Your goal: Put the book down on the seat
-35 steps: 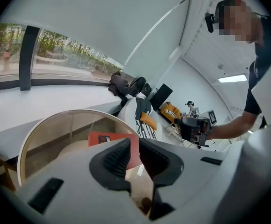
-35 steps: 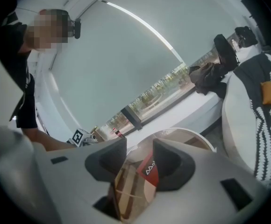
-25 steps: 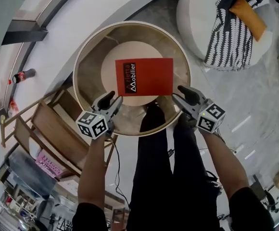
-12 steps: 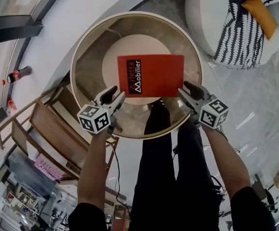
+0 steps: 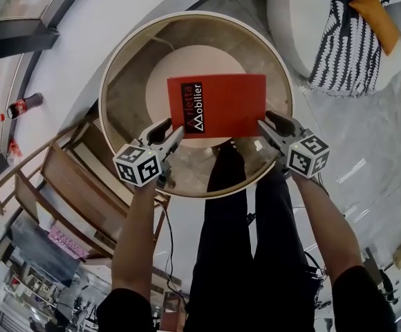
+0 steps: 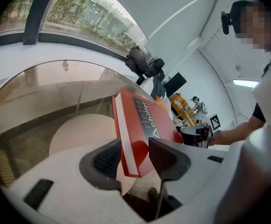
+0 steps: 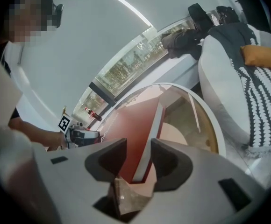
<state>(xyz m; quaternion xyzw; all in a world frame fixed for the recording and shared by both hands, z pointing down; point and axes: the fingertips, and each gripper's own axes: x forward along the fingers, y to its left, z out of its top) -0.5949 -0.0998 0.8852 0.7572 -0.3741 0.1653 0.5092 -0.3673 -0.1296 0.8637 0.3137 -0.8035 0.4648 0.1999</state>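
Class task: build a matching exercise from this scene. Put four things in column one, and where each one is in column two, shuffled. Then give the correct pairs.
Things
1. red book
2. cola bottle
3. orange cushion
4. striped throw

Places
A. draped over the white pouffe
B. over the middle of the round table
C. lying on top of the striped throw
D. alone at the far left of the head view

Pairs: 1-B, 2-D, 3-C, 4-A

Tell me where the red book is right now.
In the head view's centre, the red rectangular book lies level over the round wood-rimmed seat, toward its right rim.
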